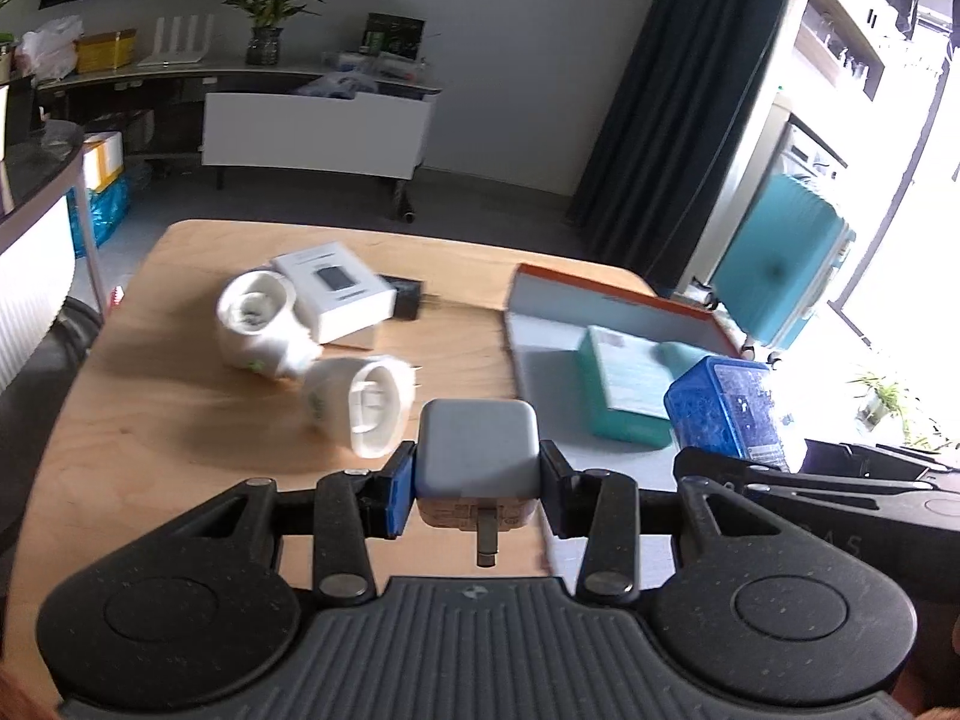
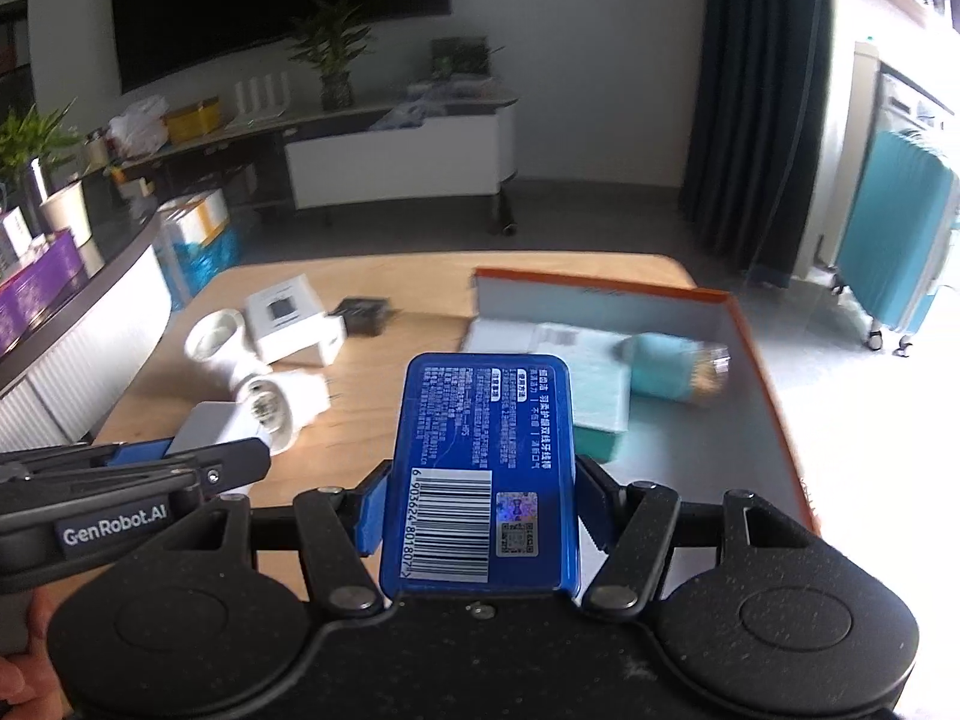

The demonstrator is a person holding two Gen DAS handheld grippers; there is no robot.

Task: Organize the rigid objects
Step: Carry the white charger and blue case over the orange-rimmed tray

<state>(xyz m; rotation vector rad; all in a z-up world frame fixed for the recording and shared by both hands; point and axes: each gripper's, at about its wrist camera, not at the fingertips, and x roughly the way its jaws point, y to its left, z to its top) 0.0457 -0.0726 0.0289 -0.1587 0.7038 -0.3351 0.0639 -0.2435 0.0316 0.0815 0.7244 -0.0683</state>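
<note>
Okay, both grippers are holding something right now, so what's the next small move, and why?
Probably carry the blue box in the right gripper forward over the orange-rimmed tray and lower it onto bare floor beside the teal box. The left gripper could follow with its white charger.

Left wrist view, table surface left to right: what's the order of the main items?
White adapter → white box → black block → grey charger held in the left gripper → teal box in the orange-edged tray → blue box.
</note>
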